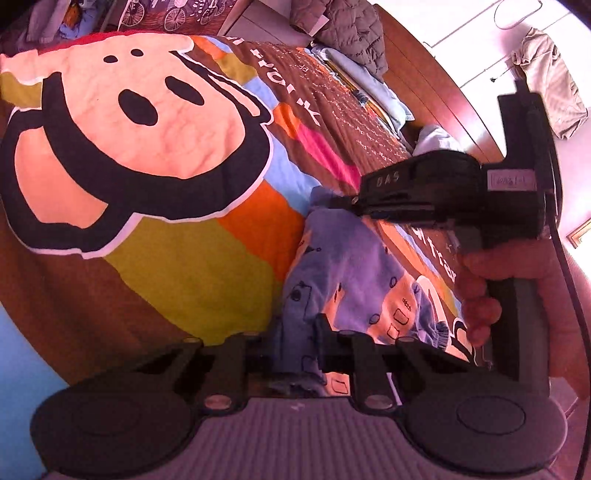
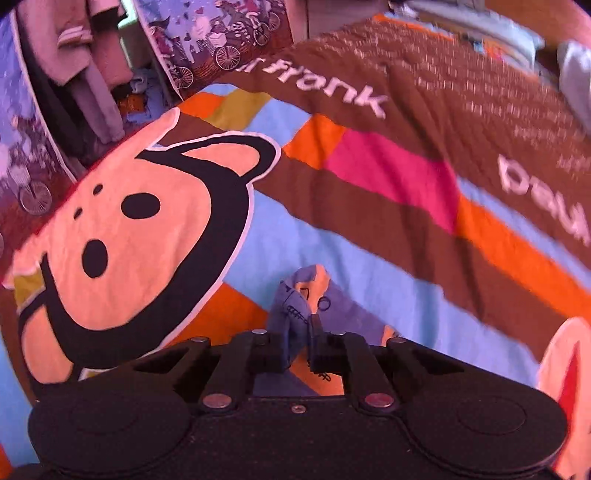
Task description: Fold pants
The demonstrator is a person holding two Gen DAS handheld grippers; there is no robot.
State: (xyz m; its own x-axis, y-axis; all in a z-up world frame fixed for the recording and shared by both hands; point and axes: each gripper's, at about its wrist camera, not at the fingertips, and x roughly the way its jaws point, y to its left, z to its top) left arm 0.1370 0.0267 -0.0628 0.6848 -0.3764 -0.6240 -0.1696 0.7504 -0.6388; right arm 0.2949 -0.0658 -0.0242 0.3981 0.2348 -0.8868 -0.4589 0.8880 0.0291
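Note:
The pants (image 1: 347, 266) are small, blue with orange patches and drawn outlines, and hang stretched between both grippers above the bed. My left gripper (image 1: 295, 343) is shut on one end of the pants at the bottom of the left wrist view. My right gripper (image 2: 297, 343) is shut on a bunched corner of the pants (image 2: 306, 291). In the left wrist view the right gripper (image 1: 347, 203) shows from the side, held by a hand (image 1: 517, 295), pinching the far end of the fabric.
A colourful bedspread (image 1: 147, 155) with a large cartoon monkey face covers the bed (image 2: 369, 229). Folded clothes and a grey jacket (image 1: 351, 33) lie at the far end by a wooden headboard (image 1: 443, 96). Patterned curtains and hanging clothes (image 2: 85, 66) stand behind the bed.

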